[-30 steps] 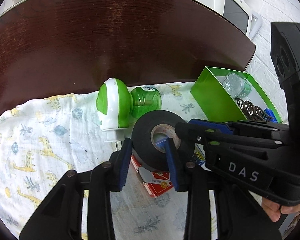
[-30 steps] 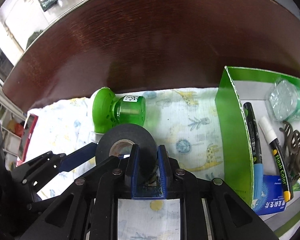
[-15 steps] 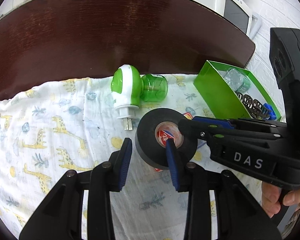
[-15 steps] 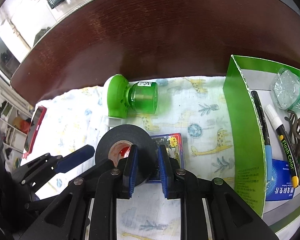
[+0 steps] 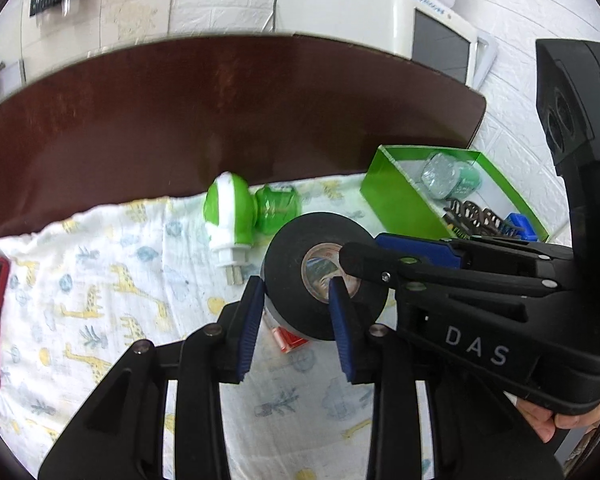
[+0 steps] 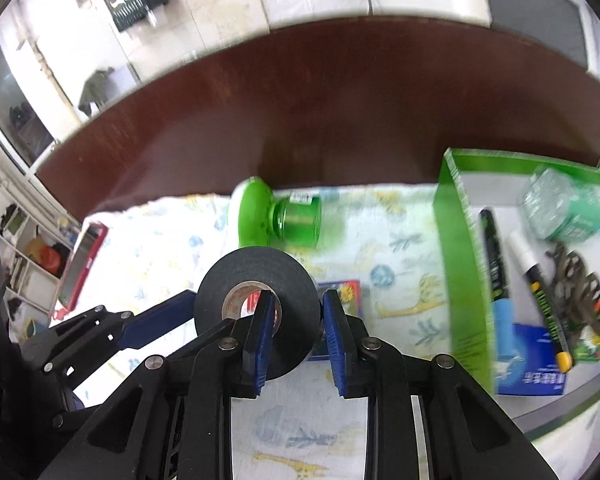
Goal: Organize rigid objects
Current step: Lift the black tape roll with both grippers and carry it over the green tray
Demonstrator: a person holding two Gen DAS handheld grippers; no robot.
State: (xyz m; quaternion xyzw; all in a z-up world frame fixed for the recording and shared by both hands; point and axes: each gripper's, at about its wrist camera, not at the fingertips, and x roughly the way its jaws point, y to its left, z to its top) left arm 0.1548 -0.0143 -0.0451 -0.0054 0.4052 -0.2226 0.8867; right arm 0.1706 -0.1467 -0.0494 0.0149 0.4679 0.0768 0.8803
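Left wrist view shows the black tape roll lifted above the giraffe-print cloth on the desk, with both grippers on it at once: the left gripper has one pad outside the ring and one inside the core, pressing the left wall, jaws closing. In the right wrist view the right gripper straddles the opposite wall in the same way, but its jaws are opening and a slight gap shows at the outer pad, so I judge its hold is going. The risk: if the left grip on the smooth, narrow wall is not firm when the right lets go, the roll could pivot or slip and drop onto the small card box or roll towards the green plug-in device. The roll itself is a glossy black ring with a pale printed cardboard core, rigid. The green box, holding markers, lies to the right.
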